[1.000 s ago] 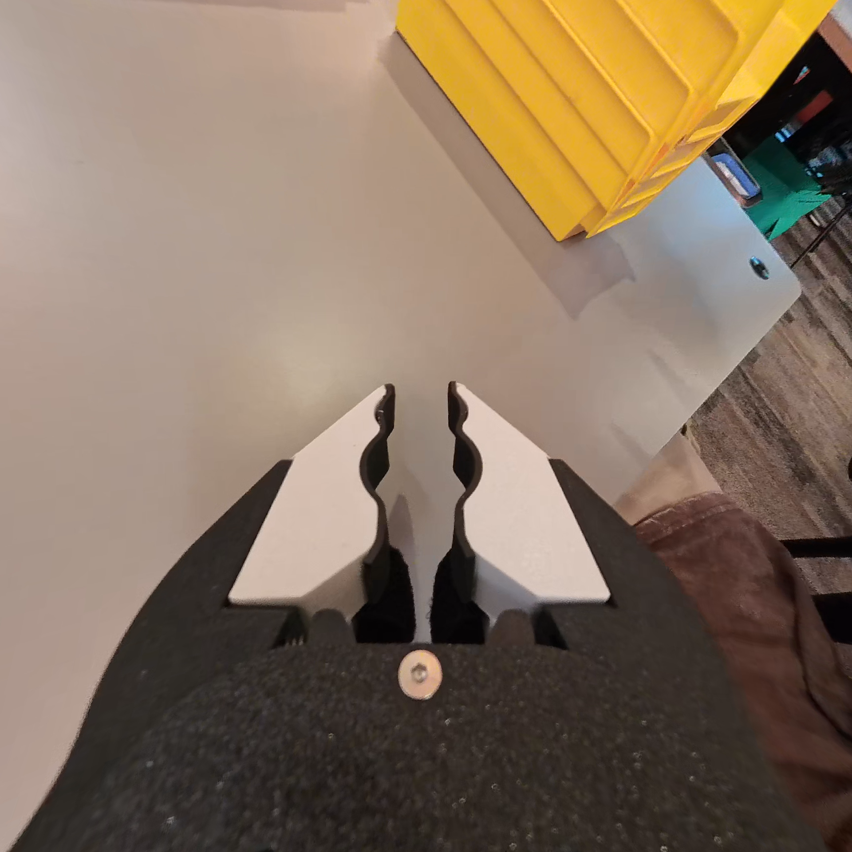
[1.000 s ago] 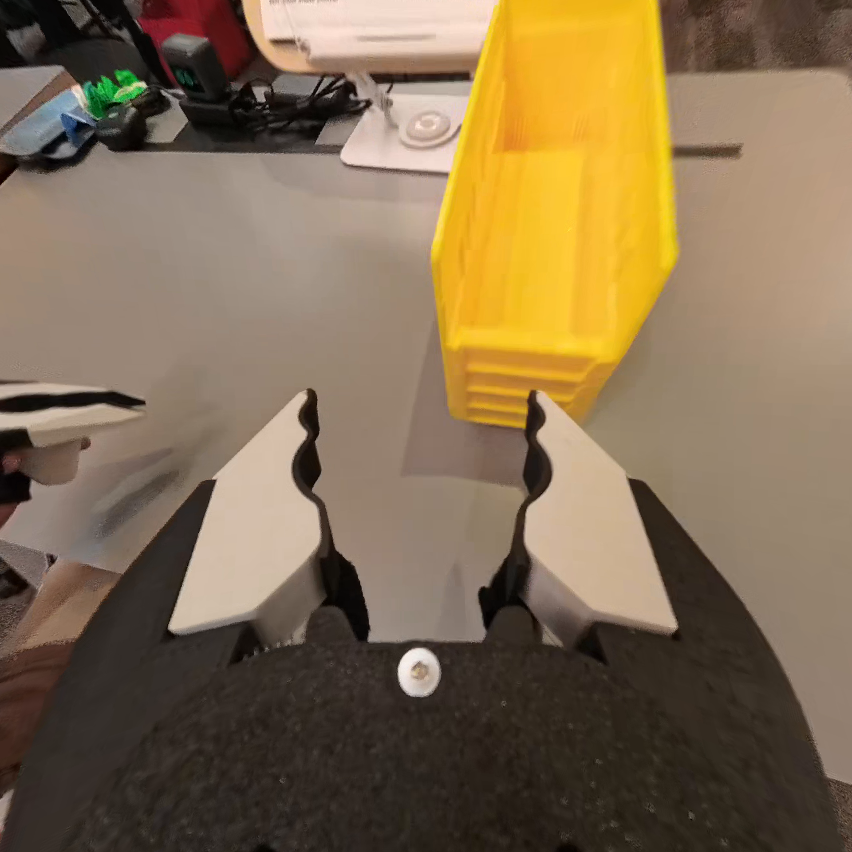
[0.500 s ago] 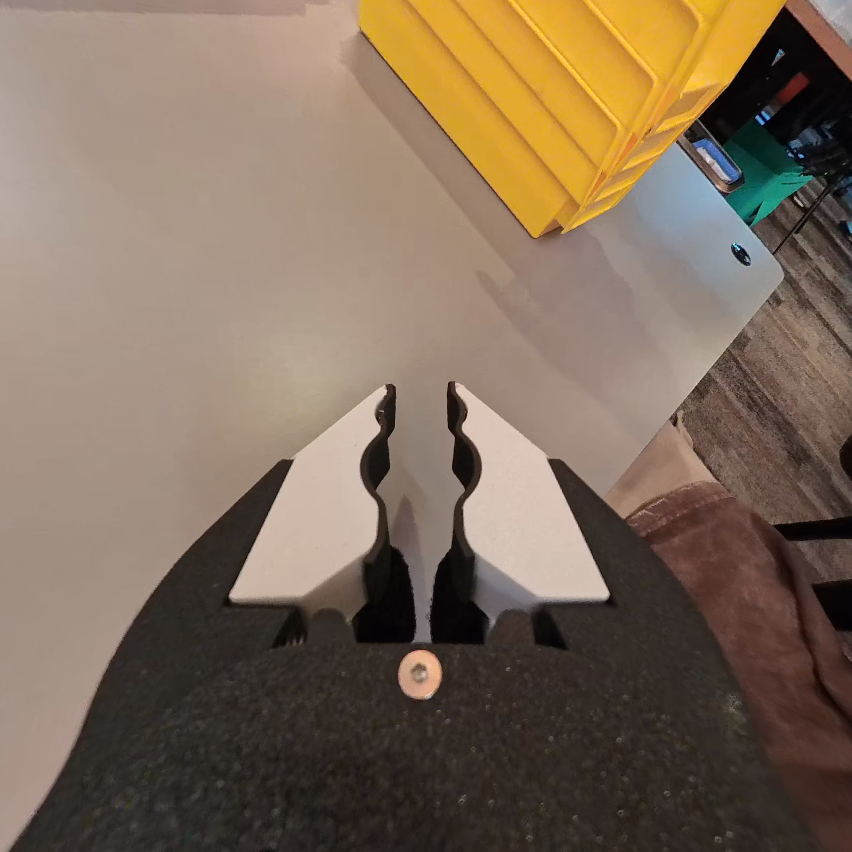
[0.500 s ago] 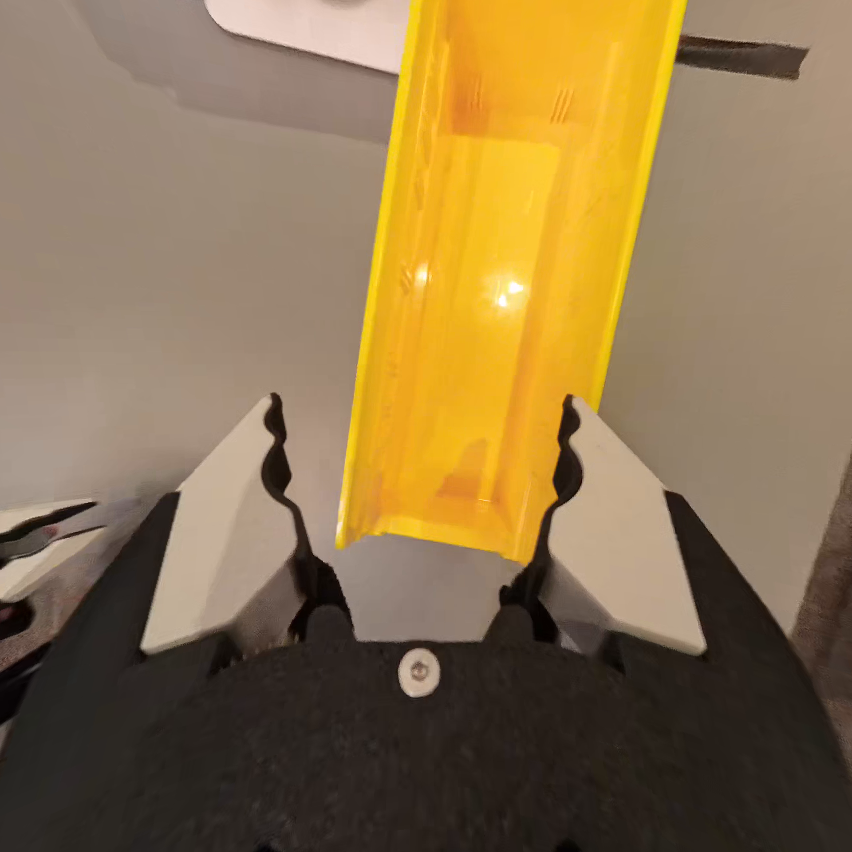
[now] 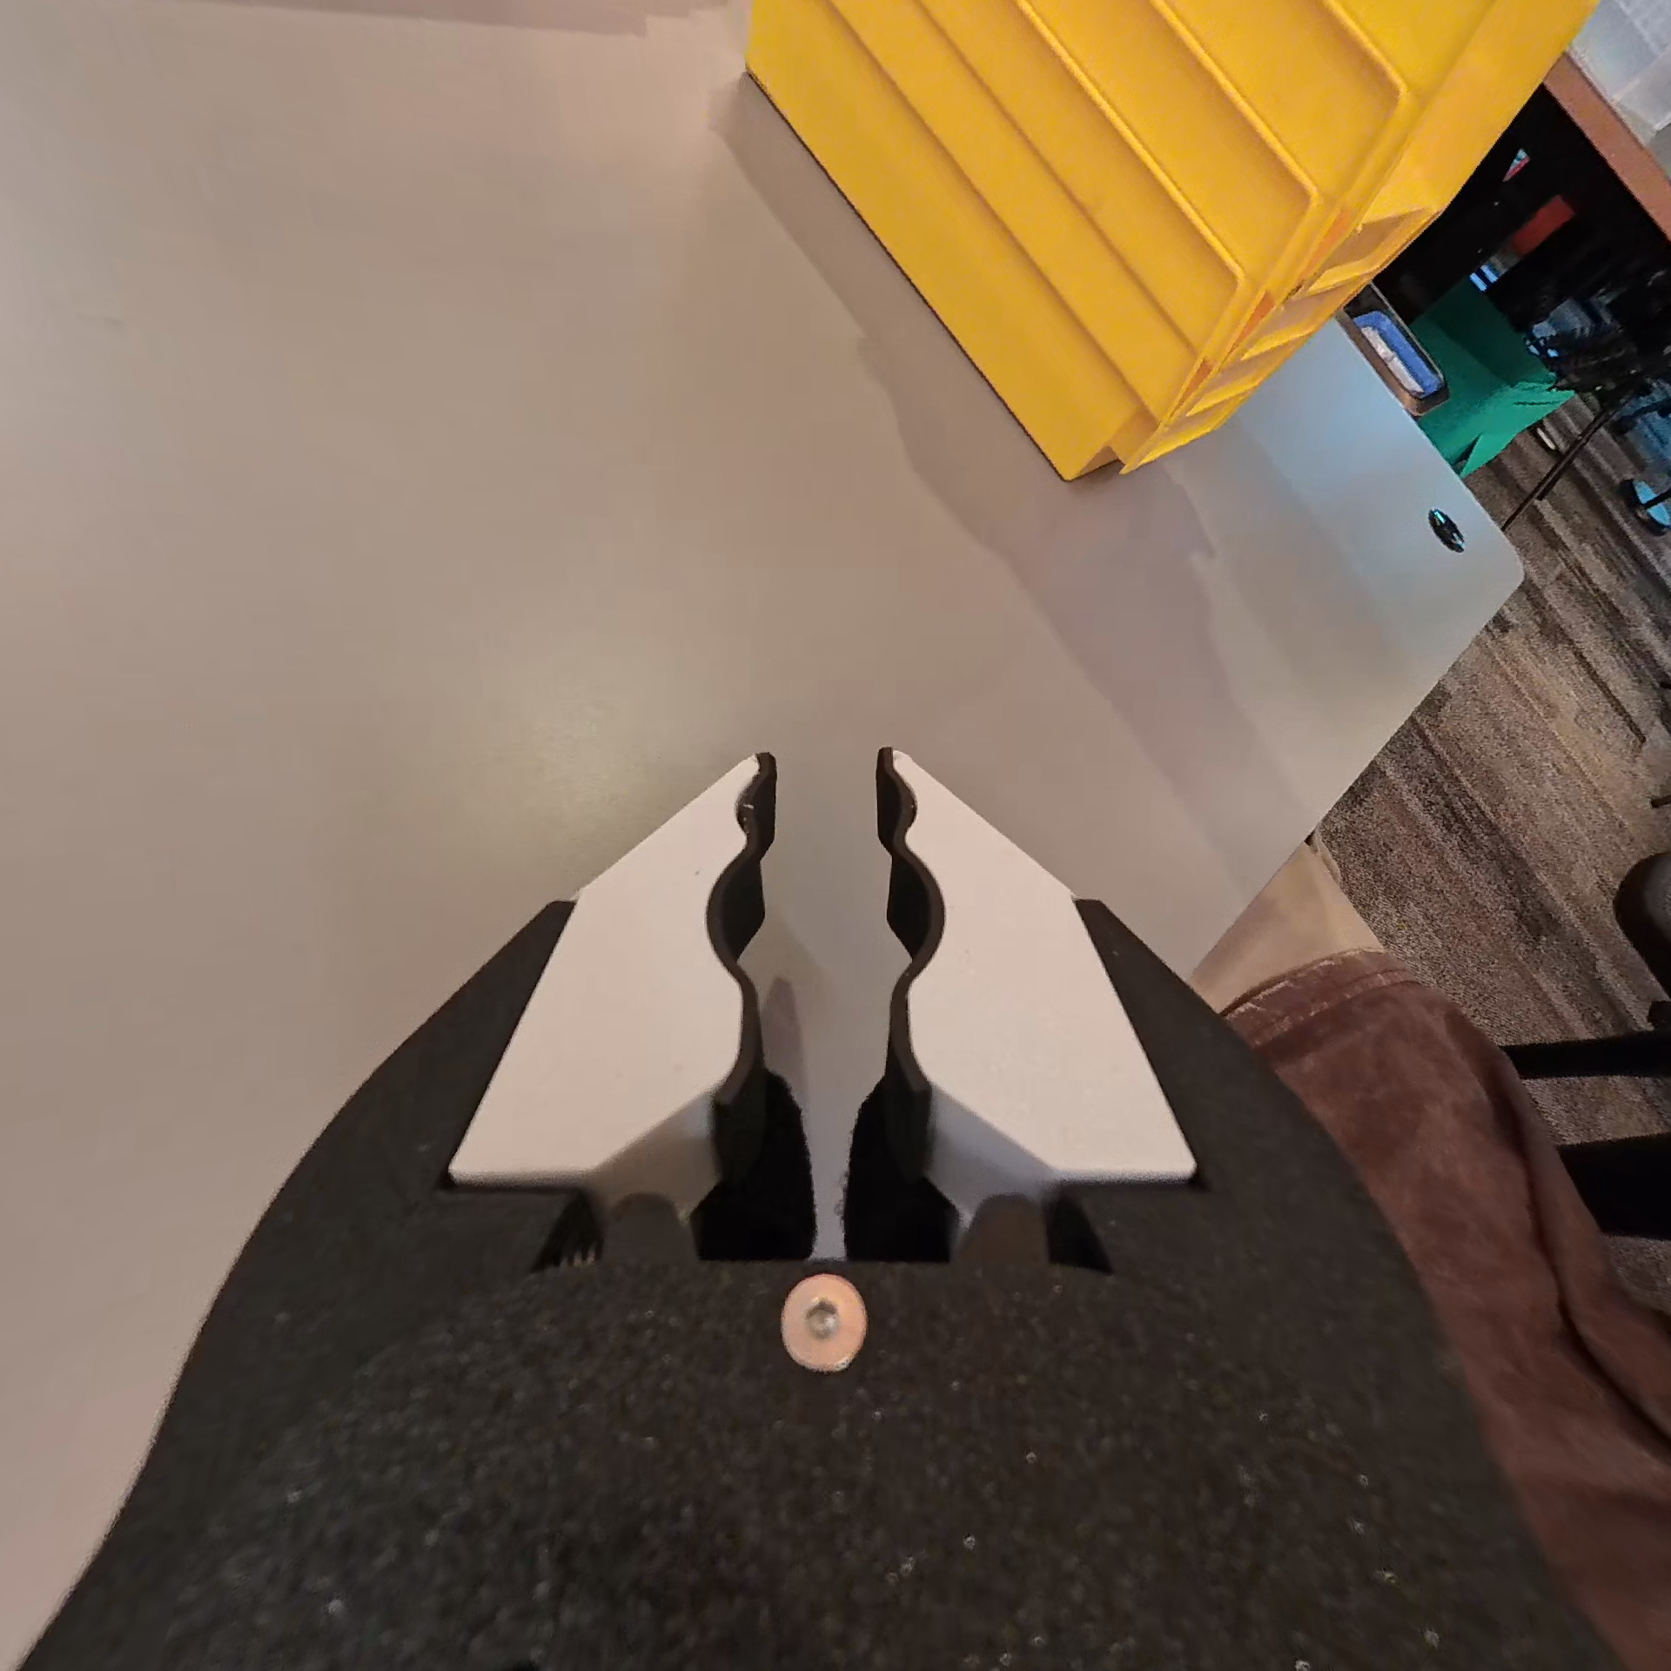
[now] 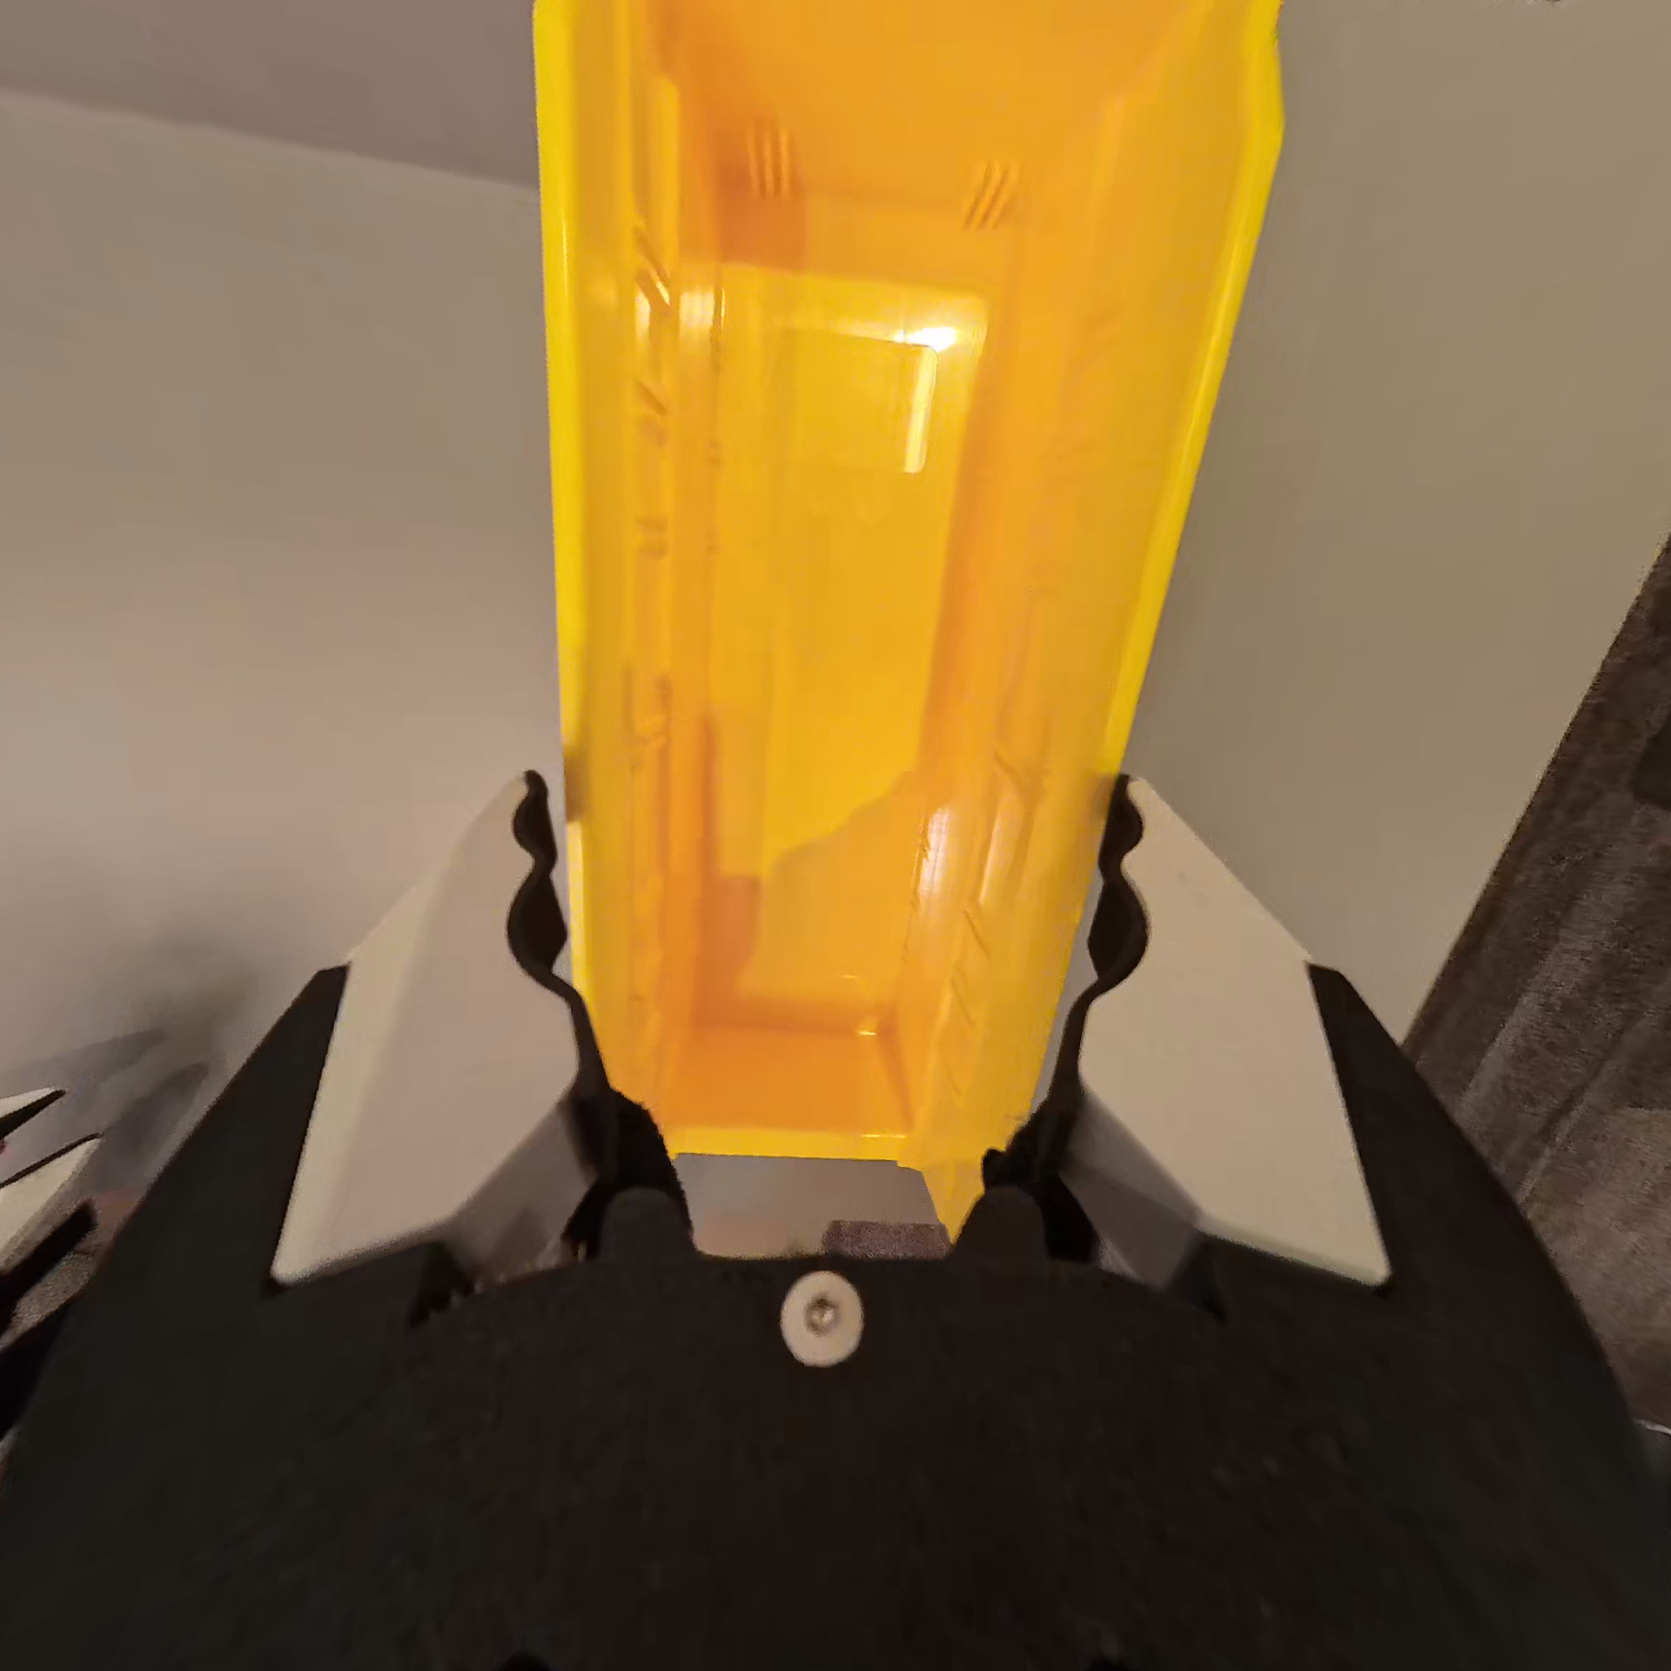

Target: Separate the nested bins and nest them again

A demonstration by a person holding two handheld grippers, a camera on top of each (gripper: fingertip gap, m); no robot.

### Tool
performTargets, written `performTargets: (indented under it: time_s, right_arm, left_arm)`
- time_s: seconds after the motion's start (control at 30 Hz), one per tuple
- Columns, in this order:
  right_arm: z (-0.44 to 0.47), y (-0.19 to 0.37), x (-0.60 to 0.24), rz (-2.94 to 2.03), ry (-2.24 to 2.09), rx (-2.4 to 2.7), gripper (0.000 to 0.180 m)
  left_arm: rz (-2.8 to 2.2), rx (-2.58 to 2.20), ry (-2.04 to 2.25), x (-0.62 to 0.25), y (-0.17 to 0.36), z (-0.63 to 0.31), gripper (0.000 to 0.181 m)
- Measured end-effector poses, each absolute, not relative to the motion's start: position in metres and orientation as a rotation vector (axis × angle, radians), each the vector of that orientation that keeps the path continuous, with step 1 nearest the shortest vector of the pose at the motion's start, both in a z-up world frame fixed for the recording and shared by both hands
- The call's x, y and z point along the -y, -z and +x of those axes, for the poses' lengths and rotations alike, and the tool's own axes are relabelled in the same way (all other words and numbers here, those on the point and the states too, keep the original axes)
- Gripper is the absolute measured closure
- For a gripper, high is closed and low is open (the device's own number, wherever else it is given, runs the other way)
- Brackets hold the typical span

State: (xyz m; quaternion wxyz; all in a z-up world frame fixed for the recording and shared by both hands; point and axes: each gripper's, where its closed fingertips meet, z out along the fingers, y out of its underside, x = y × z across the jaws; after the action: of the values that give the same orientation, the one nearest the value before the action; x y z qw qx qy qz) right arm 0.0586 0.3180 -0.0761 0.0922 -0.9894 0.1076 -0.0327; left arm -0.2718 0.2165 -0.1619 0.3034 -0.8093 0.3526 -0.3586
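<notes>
We are counting what look like four nested yellow bins (image 5: pixel 1130 181), two grippers, the left gripper (image 5: pixel 825 769) and the right gripper (image 6: pixel 827 787), and one table (image 5: pixel 362 452).

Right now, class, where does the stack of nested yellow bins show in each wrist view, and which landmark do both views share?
Left wrist view: nested yellow bins at upper right, seen from the side, well beyond the left gripper.
Right wrist view: centre, seen from above into the open top, near end between the right gripper's spread fingers.
Shared landmark: the grey table.
</notes>
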Motion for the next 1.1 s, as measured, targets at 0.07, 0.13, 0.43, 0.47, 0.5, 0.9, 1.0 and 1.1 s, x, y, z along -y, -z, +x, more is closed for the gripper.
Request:
performTargets:
  time_s: [0.07, 0.13, 0.43, 0.47, 0.5, 0.9, 1.0, 1.1]
  right_arm:
    - [0.060, 0.077, -0.318, -2.954, 0.127, -0.312, 0.065]
    - [0.061, 0.075, -0.318, -2.962, 0.128, -0.303, 0.076]
    - [0.061, 0.071, -0.315, -2.990, 0.139, -0.313, 0.092]
    - [0.061, 0.070, -0.315, -2.993, 0.138, -0.317, 0.092]
    - [0.061, 0.069, -0.314, -2.997, 0.138, -0.319, 0.092]
    - [0.066, 0.016, -0.306, -2.938, 0.118, -0.346, 0.092]
    - [0.070, -0.010, -0.300, -2.907, 0.122, -0.346, 0.093]
    - [0.084, -0.037, -0.290, -2.880, 0.169, -0.352, 0.092]
  left_arm:
    - [-2.146, -0.942, 0.953, -0.216, 0.163, -0.271, 0.161]
    - [-2.144, -0.948, 0.954, -0.215, 0.163, -0.270, 0.161]
    - [-2.138, -0.931, 0.964, -0.217, 0.160, -0.270, 0.161]
    - [-2.137, -0.932, 0.962, -0.217, 0.160, -0.270, 0.161]
    - [-2.138, -0.932, 0.961, -0.217, 0.160, -0.270, 0.161]
    - [-2.135, -0.939, 0.956, -0.216, 0.160, -0.269, 0.161]
    - [-2.136, -0.943, 0.953, -0.216, 0.161, -0.269, 0.161]
    - [-2.134, -0.950, 0.946, -0.214, 0.161, -0.268, 0.161]
